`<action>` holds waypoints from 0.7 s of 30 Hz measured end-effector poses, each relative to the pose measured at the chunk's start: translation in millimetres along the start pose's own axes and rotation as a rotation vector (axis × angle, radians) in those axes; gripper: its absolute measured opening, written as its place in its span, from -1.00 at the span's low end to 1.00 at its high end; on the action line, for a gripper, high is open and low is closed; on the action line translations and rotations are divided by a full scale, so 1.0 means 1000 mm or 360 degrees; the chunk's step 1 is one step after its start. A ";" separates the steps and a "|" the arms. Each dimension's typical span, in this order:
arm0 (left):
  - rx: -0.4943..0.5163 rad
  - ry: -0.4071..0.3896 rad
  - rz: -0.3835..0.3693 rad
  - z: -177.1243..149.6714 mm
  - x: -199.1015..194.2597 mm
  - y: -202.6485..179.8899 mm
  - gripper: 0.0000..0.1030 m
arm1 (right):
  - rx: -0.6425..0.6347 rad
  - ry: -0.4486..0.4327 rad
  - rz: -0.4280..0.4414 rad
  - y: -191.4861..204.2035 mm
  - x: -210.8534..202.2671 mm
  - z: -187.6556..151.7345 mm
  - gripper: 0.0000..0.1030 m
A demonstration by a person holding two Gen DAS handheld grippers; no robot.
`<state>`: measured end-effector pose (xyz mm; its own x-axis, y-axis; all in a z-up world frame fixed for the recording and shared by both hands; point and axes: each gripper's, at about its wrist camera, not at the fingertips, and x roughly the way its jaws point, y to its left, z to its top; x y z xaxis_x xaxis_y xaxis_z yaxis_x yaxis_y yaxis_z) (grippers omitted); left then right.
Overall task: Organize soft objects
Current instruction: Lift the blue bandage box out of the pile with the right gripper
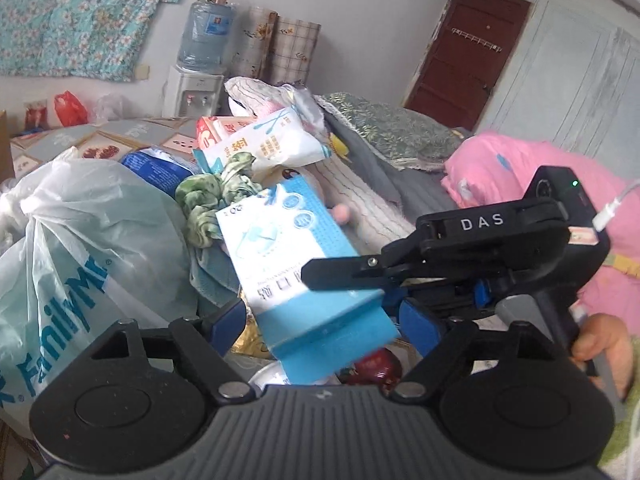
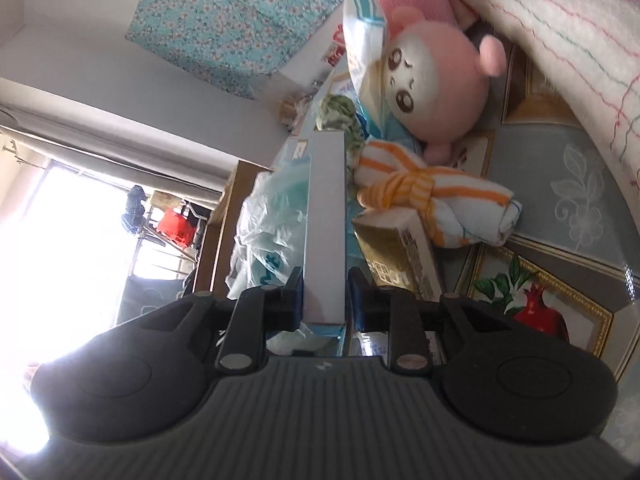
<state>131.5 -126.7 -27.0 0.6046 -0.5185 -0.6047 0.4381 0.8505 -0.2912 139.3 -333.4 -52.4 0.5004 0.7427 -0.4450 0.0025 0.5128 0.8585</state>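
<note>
White plastic bag (image 1: 72,240) filling left of frame; clutter heap lying behind. Blue box (image 1: 296,280) tilting at frame centre, passing between tools. Right gripper (image 1: 352,276) clamping box edge-on, pads pressing both narrow faces. Left gripper (image 1: 320,328) standing apart, jaws flanking lower box end, not pressing. Advice: keep right clamp firm; clear left jaws before moving box aside from soft items.

Flat blue-and-white card box (image 1: 296,264) w/ printed circles, centre. Crumpled green mottled cloth (image 1: 216,196) just far-left of it. White translucent plastic bag (image 1: 76,248) w/ blue lettering, left. Pink-and-white plush toy (image 2: 432,80), far. Orange-striped white knotted towel (image 2: 436,200) nearer. Gold box (image 2: 400,256) beside towel.
</note>
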 end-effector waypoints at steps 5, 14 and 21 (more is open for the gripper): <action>0.0019 0.0073 0.0110 -0.003 0.012 0.001 0.54 | -0.0042 -0.0076 -0.0075 0.000 -0.009 0.003 0.00; -0.0001 0.0091 0.0106 -0.004 0.011 0.005 0.54 | -0.0076 -0.0147 -0.0127 -0.010 -0.010 0.012 -0.12; 0.0038 0.0056 0.0014 -0.003 0.000 0.000 0.67 | -0.0087 -0.0044 -0.0050 -0.006 0.001 0.008 -0.12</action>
<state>129.7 -127.0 -28.9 0.5847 -0.5074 -0.6330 0.4491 0.8523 -0.2682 146.7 -339.2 -55.4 0.5244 0.7141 -0.4637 -0.0282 0.5589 0.8287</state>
